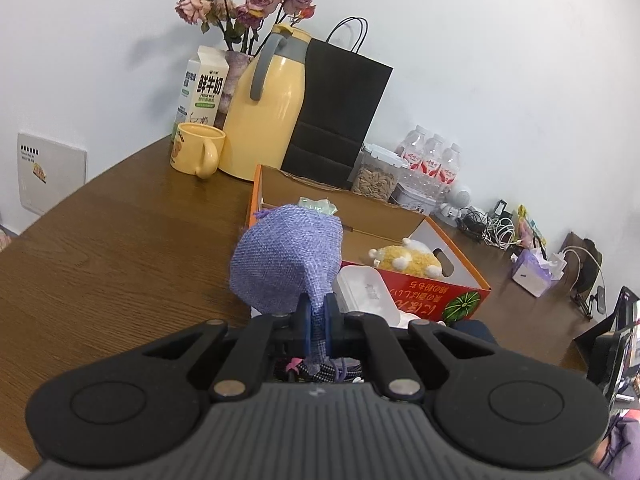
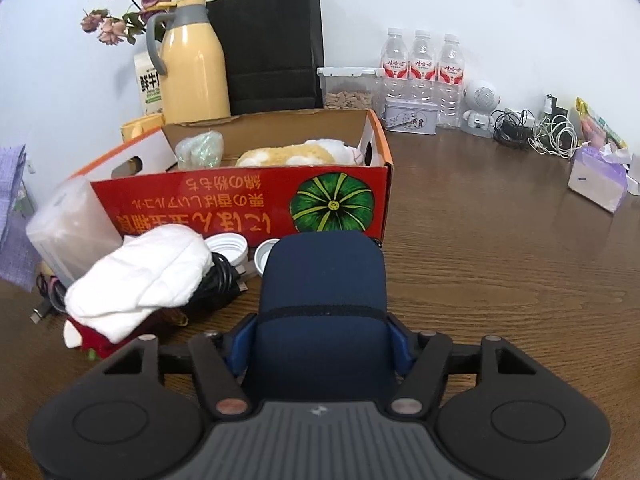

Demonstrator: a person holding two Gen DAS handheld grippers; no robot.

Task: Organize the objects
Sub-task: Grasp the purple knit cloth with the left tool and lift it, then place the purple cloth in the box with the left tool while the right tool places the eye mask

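Observation:
My left gripper (image 1: 316, 312) is shut on the neck of a purple burlap pouch (image 1: 286, 256). The pouch hangs above the table by the near left corner of the orange cardboard box (image 1: 460, 258); its edge also shows in the right wrist view (image 2: 12, 208). Inside the box (image 2: 240, 204) lie a yellow plush toy (image 2: 296, 154) and a pale green bag (image 2: 200, 150). My right gripper (image 2: 321, 344) grips a navy blue case (image 2: 324, 276) by its sides, just in front of the box.
A white cloth (image 2: 144, 276), a translucent container (image 2: 68, 224), a black cable (image 2: 218, 280) and jar lids (image 2: 226, 246) crowd the box's near left. A yellow thermos (image 2: 192, 64), black paper bag (image 2: 272, 44), water bottles (image 2: 420, 64) and tissue pack (image 2: 598, 180) line the wall.

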